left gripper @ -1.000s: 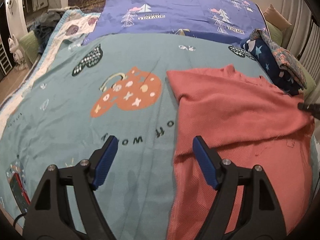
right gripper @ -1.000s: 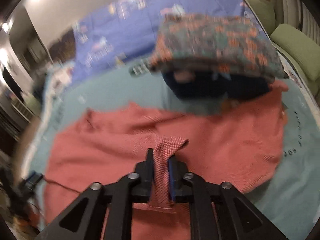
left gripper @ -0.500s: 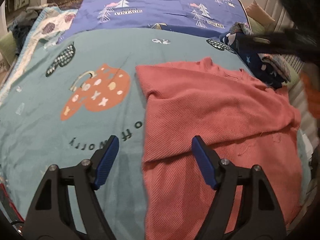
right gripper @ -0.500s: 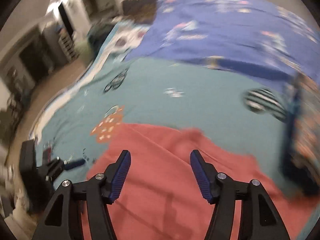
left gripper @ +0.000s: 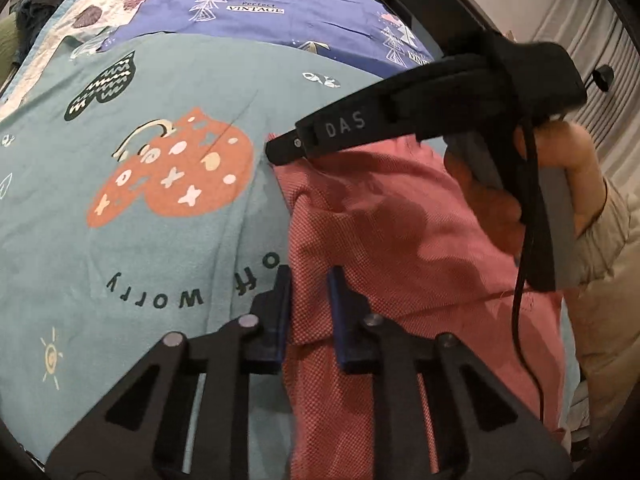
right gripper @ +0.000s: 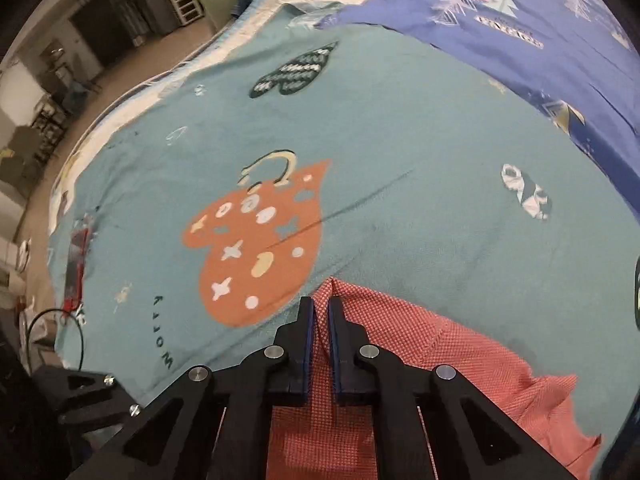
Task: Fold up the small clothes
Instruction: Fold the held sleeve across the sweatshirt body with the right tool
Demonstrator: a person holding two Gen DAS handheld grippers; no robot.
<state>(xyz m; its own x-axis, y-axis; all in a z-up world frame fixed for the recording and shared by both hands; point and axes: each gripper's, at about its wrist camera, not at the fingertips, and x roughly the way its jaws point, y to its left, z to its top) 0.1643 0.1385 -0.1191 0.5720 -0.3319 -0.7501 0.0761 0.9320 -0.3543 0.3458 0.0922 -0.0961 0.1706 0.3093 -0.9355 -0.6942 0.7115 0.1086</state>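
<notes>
Okay — my left gripper [left gripper: 309, 280] is pinched on the near left edge of the coral garment [left gripper: 392, 240], which lies on the teal blanket [left gripper: 140, 240]. My right gripper [right gripper: 322, 308] clamps the far left corner — both sets of jaws pressed tight on cloth. Beyond lies a blue patterned sheet [right gripper: 540, 20].

Left tool [left gripper: 310, 288] now clamped on red garment [left gripper: 384, 240] edge, right tool [right gripper: 322, 312] re-gripped its corner

Garment [left gripper: 400, 240] on the bedspread [left gripper: 140, 260], quilt [left gripper: 280, 4] behind both.
</notes>
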